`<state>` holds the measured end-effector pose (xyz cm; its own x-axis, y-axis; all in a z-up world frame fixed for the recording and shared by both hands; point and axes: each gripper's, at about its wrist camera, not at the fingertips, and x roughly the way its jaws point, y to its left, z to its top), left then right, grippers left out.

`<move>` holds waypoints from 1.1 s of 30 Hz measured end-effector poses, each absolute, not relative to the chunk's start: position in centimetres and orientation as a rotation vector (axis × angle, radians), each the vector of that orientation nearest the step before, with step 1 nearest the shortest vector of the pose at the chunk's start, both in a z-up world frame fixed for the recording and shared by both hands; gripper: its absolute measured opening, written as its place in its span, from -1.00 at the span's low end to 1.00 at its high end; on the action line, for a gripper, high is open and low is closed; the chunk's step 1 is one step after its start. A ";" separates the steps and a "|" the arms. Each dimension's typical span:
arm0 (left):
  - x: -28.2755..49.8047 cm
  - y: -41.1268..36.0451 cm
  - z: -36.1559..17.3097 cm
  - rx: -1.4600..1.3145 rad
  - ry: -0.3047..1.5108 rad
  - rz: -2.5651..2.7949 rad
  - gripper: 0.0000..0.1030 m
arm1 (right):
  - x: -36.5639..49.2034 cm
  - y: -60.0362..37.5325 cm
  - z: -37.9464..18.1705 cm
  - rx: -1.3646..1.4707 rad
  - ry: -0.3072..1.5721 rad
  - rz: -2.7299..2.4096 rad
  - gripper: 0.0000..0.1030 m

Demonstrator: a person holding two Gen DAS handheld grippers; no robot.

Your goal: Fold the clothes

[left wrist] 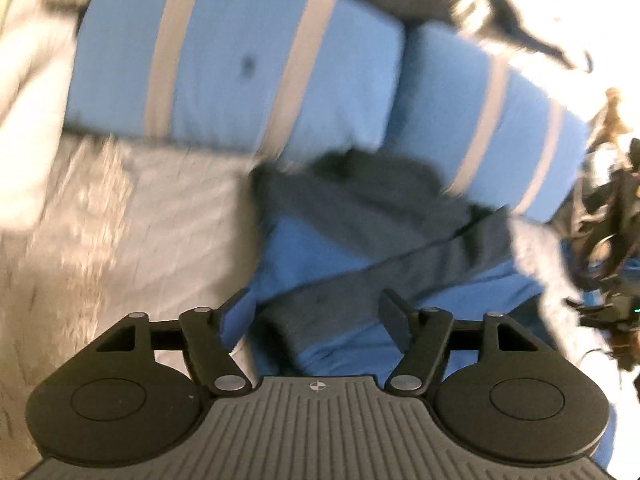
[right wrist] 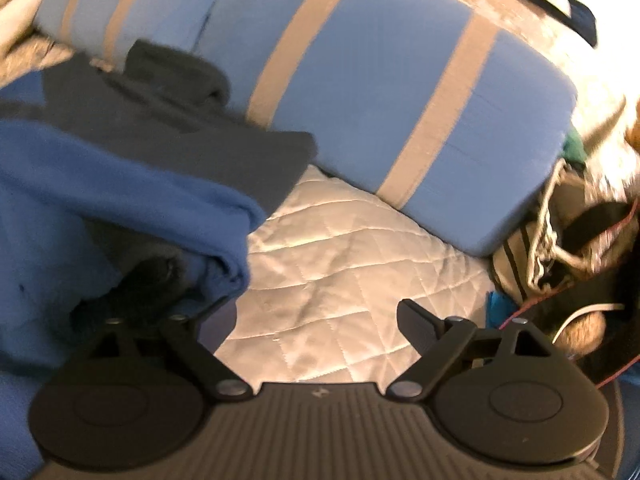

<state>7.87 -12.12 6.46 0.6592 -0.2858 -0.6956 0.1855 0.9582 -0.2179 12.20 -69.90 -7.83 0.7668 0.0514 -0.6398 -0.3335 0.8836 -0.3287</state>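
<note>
Left wrist view: the left gripper (left wrist: 316, 312) has its jaws apart and nothing is pinched between them.
Left gripper's place: it hangs over the blue and grey garment (left wrist: 360, 240), and the cloth shows in the gap but the pads do not press on it.
Right wrist view: the right gripper (right wrist: 316, 316) stands wide apart and grips nothing.
Right gripper's gap: only the white quilt (right wrist: 340, 280) shows between the fingers (right wrist: 416, 320).
Left side of the right view: the garment (right wrist: 120, 184) lies bunched there, and a blue fold hangs just beside the left finger; I cannot tell if it touches.
Garment's place: it lies on the quilt (left wrist: 140, 208), with its dark grey part up against the striped pillows (left wrist: 240, 60).
Pillows: two light blue pillows (right wrist: 380, 80) with pale stripes lie side by side at the far edge of the quilt.
Right edge: a messy heap of dark straps and cords (right wrist: 580, 240) sits beside the pillow.
Sharpness: both pictures are blurry.
</note>
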 end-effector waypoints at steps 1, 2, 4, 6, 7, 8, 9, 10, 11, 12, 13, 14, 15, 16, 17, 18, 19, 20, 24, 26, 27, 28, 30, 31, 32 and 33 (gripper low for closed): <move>7.6 -13.0 7.9 -0.124 0.783 -0.296 0.39 | 12.3 -70.4 -7.7 -0.426 0.669 0.210 0.82; 7.5 -13.9 9.2 -0.112 0.761 -0.321 0.45 | 12.4 -70.8 -7.6 -0.405 0.668 0.201 0.83; 7.9 -15.8 11.4 -0.081 0.723 -0.368 0.52 | 12.8 -71.8 -7.5 -0.343 0.672 0.192 0.83; 8.2 -17.6 13.7 -0.050 0.685 -0.415 0.52 | 13.2 -72.9 -7.3 -0.266 0.680 0.188 0.83; 8.7 -18.5 14.6 -0.036 0.670 -0.433 0.52 | 13.4 -73.4 -7.3 -0.220 0.686 0.183 0.83; 9.3 -19.3 15.3 -0.020 0.654 -0.449 0.52 | 13.6 -73.8 -7.2 -0.173 0.693 0.180 0.83; 9.9 -20.2 16.0 -0.005 0.633 -0.462 0.52 | 13.8 -74.3 -7.2 -0.125 0.699 0.178 0.83; 10.4 -21.0 16.5 0.009 0.611 -0.472 0.52 | 14.0 -74.7 -7.3 -0.077 0.706 0.184 0.82; 11.1 -21.7 17.1 0.015 0.592 -0.483 0.52 | 14.1 -75.1 -7.3 -0.029 0.712 0.189 0.82; 11.8 -22.4 17.5 0.016 0.575 -0.494 0.52 | 14.3 -75.4 -7.4 0.018 0.718 0.196 0.82; 12.4 -23.2 17.8 0.016 0.563 -0.503 0.52 | 14.4 -75.6 -7.5 0.055 0.721 0.209 0.82; 13.0 -23.9 17.9 0.014 0.553 -0.510 0.52 | 14.5 -75.6 -7.6 0.084 0.724 0.223 0.81; 13.6 -24.7 18.1 0.013 0.543 -0.518 0.52 | 14.6 -75.6 -7.6 0.112 0.727 0.238 0.81; 14.2 -25.4 18.2 0.011 0.533 -0.526 0.52 | 14.7 -75.5 -7.8 0.134 0.729 0.257 0.80; 14.6 -26.1 18.1 0.012 0.527 -0.530 0.52 | 14.9 -75.3 -7.9 0.155 0.733 0.276 0.80; 15.0 -26.6 17.8 0.015 0.523 -0.531 0.52 | 15.2 -75.2 -8.1 0.175 0.739 0.290 0.80; 15.4 -27.1 17.5 0.018 0.519 -0.533 0.52 | 15.6 -75.0 -8.5 0.201 0.748 0.303 0.79; 15.8 -27.7 17.0 0.017 0.516 -0.537 0.52 | 15.9 -74.7 -8.8 0.226 0.757 0.317 0.78; 17.4 -29.7 14.4 0.013 0.491 -0.564 0.52 | 17.9 -74.0 -10.6 0.322 0.805 0.343 0.65; 18.3 -30.9 12.8 0.028 0.494 -0.559 0.52 | 18.8 -73.8 -11.6 0.382 0.827 0.355 0.53; 18.9 -31.3 11.9 0.031 0.504 -0.555 0.52 | 19.1 -73.7 -12.1 0.408 0.836 0.362 0.44; 19.4 -31.8 11.1 0.031 0.517 -0.557 0.52 | 19.4 -73.6 -12.6 0.435 0.845 0.370 0.39; 20.6 -32.7 9.3 0.030 0.542 -0.573 0.52 | 19.9 -73.4 -13.6 0.486 0.861 0.385 0.18; 21.2 -33.2 8.4 0.028 0.558 -0.579 0.52 | 20.0 -73.4 -14.0 0.506 0.865 0.395 0.14; 21.8 -33.7 7.6 0.025 0.576 -0.587 0.52 | 20.0 -73.4 -14.4 0.526 0.869 0.405 0.05; 22.4 -34.0 6.8 0.020 0.596 -0.596 0.52 | 20.0 -73.4 -14.6 0.548 0.872 0.419 -0.08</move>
